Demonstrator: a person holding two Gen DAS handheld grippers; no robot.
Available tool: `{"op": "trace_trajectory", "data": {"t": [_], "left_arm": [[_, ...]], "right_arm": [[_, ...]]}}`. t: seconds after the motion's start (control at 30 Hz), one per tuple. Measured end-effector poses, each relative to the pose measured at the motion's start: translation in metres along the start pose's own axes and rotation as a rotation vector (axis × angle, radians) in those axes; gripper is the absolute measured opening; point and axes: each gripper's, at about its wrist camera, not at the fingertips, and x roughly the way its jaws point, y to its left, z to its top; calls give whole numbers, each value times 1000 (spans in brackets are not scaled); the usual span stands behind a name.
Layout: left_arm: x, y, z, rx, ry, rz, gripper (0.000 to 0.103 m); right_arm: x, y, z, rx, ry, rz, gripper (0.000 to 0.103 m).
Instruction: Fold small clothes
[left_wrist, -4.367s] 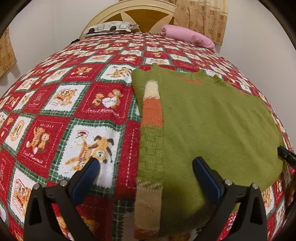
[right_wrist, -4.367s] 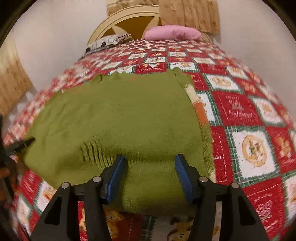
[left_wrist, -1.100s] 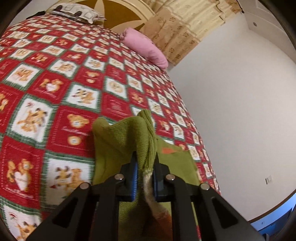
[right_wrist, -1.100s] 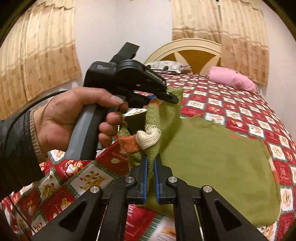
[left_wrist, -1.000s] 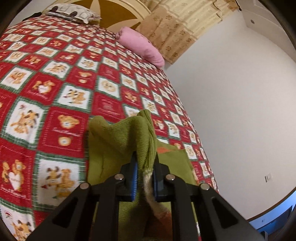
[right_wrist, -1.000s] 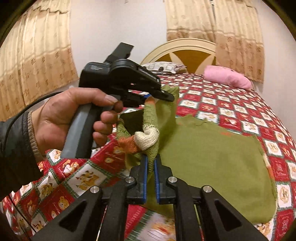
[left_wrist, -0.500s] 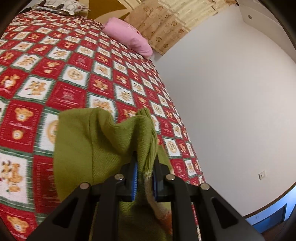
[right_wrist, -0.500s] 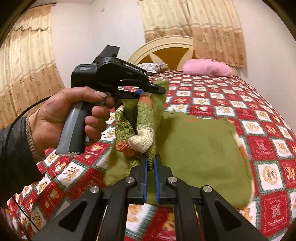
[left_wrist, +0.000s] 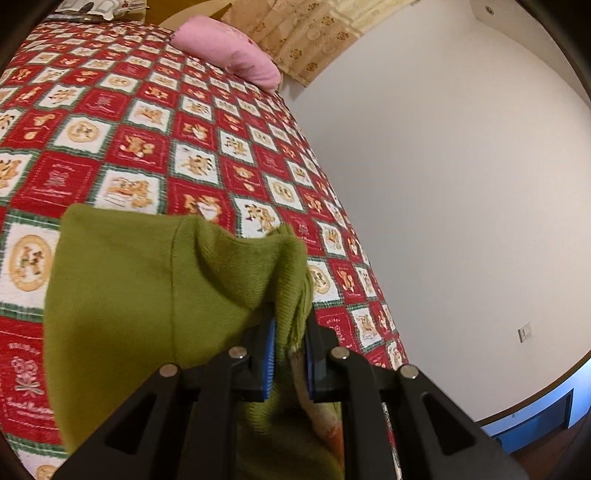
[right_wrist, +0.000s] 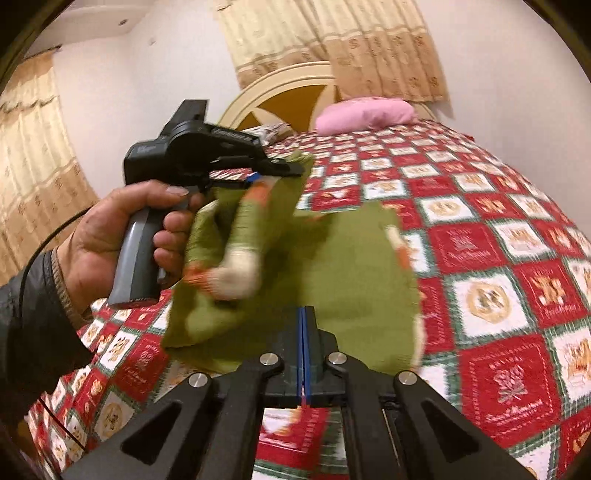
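Observation:
A small green knit sweater (right_wrist: 343, 266) with orange and cream striped cuffs lies partly on the red patchwork bedspread (right_wrist: 517, 258). My left gripper (left_wrist: 289, 334) is shut on a bunched fold of the sweater (left_wrist: 147, 295) and holds it lifted above the bed. It also shows in the right wrist view (right_wrist: 273, 171), held by a hand, with a striped sleeve (right_wrist: 236, 273) hanging from it. My right gripper (right_wrist: 303, 325) is shut, its blue pads together with no cloth showing between them, just in front of the sweater's near edge.
A pink pillow (right_wrist: 365, 112) and a patterned pillow (left_wrist: 92, 5) lie by the cream headboard (right_wrist: 291, 92). A white wall (left_wrist: 461, 166) runs along the bed's right edge. Curtains (right_wrist: 332, 40) hang behind the headboard.
The right gripper no longer holds the striped sleeve; its pads are now closed on nothing. The left gripper has carried its fold further across to the right, over the sweater's body.

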Motion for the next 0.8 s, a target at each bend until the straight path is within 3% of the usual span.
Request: {"op": "trace_trajectory", "data": {"t": [0.17, 0.2, 0.23, 0.27, 0.3, 0.37, 0.43, 0.5, 0.53, 0.57, 0.6, 0.7, 0.8], "left_arm": [[19, -8, -4, 12, 22, 28, 13], [21, -9, -5, 19, 23, 34, 13], [23, -10, -5, 25, 27, 38, 13], [24, -11, -5, 29, 29, 42, 13], [25, -11, -4, 31, 31, 46, 13], [24, -11, -4, 31, 30, 51, 13], [22, -11, -4, 34, 29, 53, 13], [23, -12, -3, 40, 32, 59, 13], [23, -13, -3, 42, 34, 62, 13], [23, -14, -4, 45, 36, 64, 13], [24, -15, -4, 49, 38, 67, 13], [24, -18, -3, 59, 40, 68, 13], [25, -25, 0, 78, 35, 45, 13]], "right_arm": [[-3, -24, -3, 67, 5, 0, 0], [-5, -25, -2, 83, 2, 31, 6], [-6, -25, 0, 88, 3, 50, 17], [-6, -20, 2, 83, 2, 75, 59], [-8, -16, 3, 80, -16, 89, 81], [-10, -4, 7, 43, -55, 143, 81], [-3, 7, 12, 12, -48, 104, 80], [11, 16, 16, -9, -23, 131, 74], [19, 19, 18, -20, -3, 137, 66], [27, 22, 19, -36, 20, 134, 26], [31, 22, 20, -34, 32, 123, 10], [25, 3, 21, 78, 10, 174, 9], [8, -17, 16, 145, -25, 166, 9]]}}
